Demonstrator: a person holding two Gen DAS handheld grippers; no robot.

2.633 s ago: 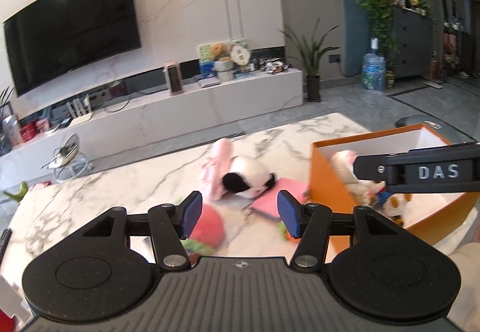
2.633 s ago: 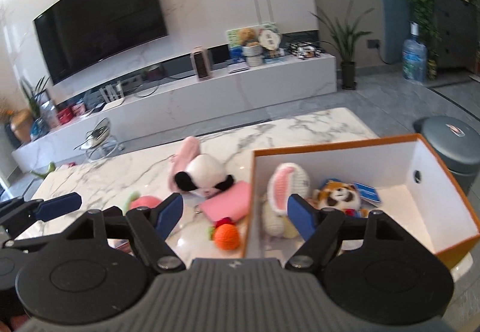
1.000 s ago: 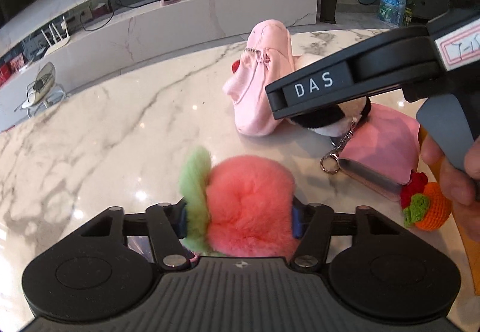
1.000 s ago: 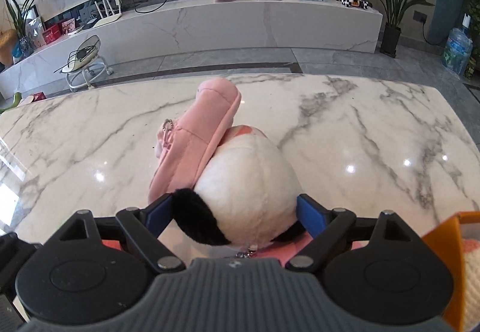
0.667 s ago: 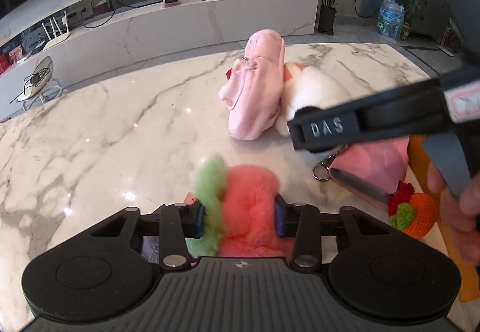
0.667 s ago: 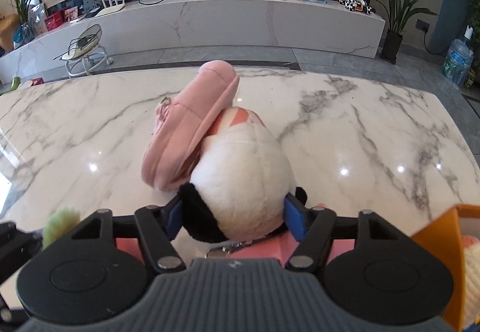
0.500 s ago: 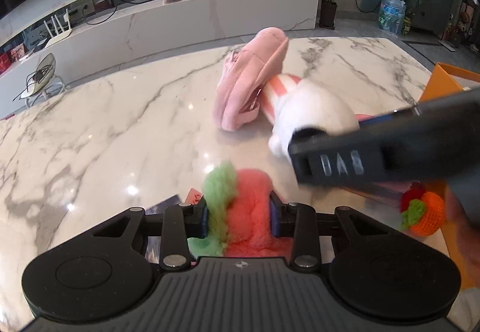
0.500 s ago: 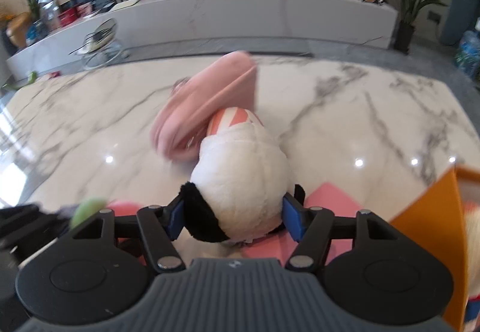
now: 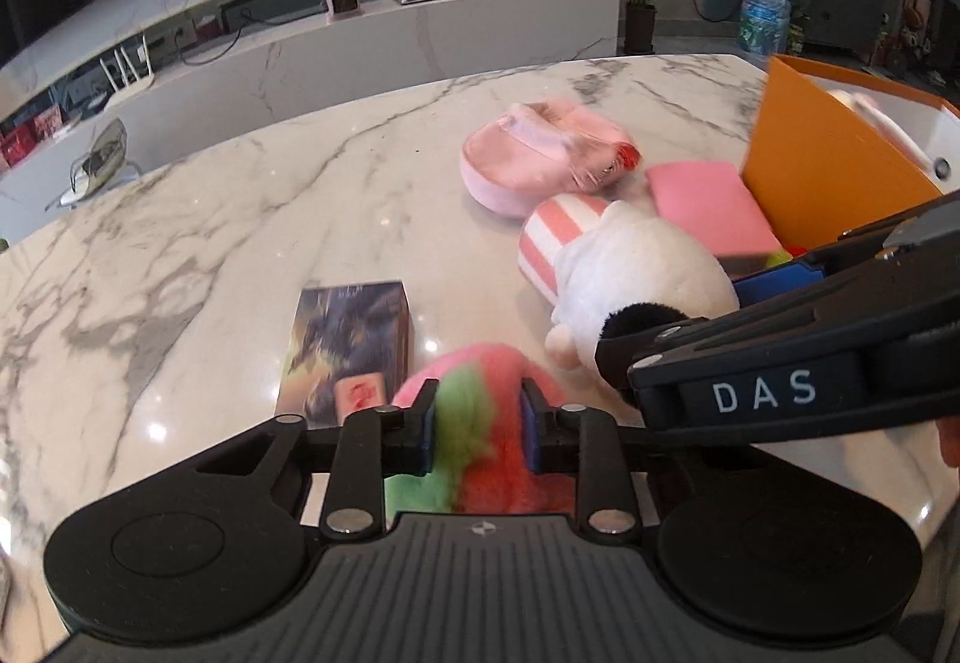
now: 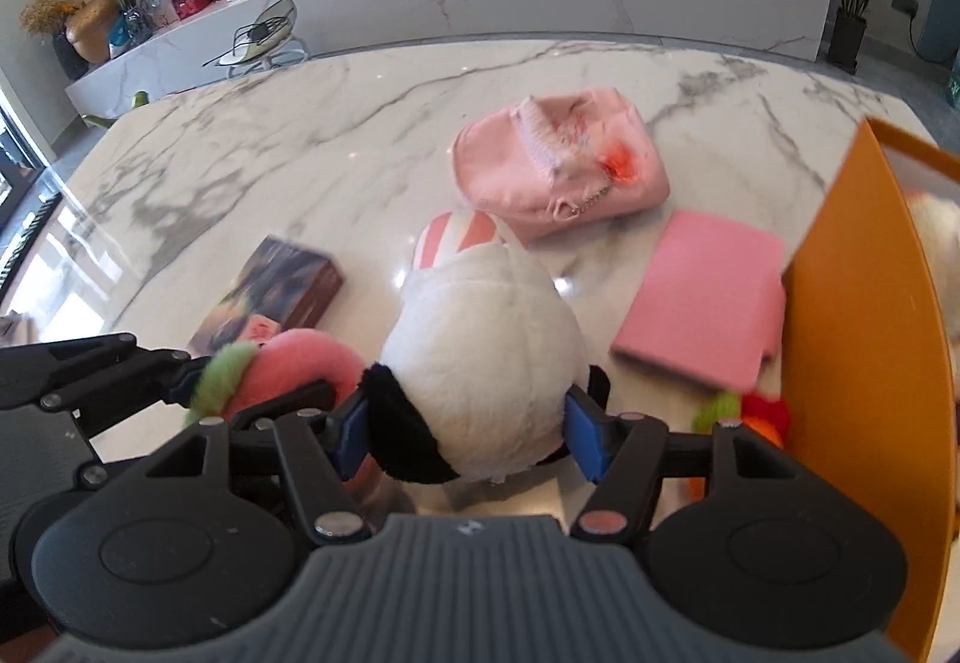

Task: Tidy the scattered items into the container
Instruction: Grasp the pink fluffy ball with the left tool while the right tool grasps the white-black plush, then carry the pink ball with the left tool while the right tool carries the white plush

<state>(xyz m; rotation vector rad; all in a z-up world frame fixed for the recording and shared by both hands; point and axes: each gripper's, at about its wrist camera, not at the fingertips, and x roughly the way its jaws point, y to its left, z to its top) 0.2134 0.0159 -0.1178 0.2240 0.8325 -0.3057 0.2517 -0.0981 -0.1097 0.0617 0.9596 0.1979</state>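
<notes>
My left gripper (image 9: 477, 426) is shut on a fluffy pink and green peach plush (image 9: 480, 393), held above the marble table (image 9: 210, 219). My right gripper (image 10: 471, 432) is shut on a white and black plush (image 10: 480, 345) with a pink striped end, also lifted. In the left wrist view the same plush (image 9: 624, 267) hangs just right of my left gripper. The peach plush (image 10: 288, 363) shows at left in the right wrist view. The orange box (image 10: 864, 339) with white inside stands at the right; it also shows in the left wrist view (image 9: 822, 165).
On the table lie a pink pouch (image 10: 558, 171), a flat pink wallet (image 10: 702, 297), a dark picture box (image 10: 270, 291) and an orange crochet toy (image 10: 756, 417) beside the orange box. A white plush lies inside the box. A TV console stands beyond the table.
Both grippers closed on their plush toys and lifted them off the table. The pink pouch tipped over flat. The dark picture box under the peach plush came into view.
</notes>
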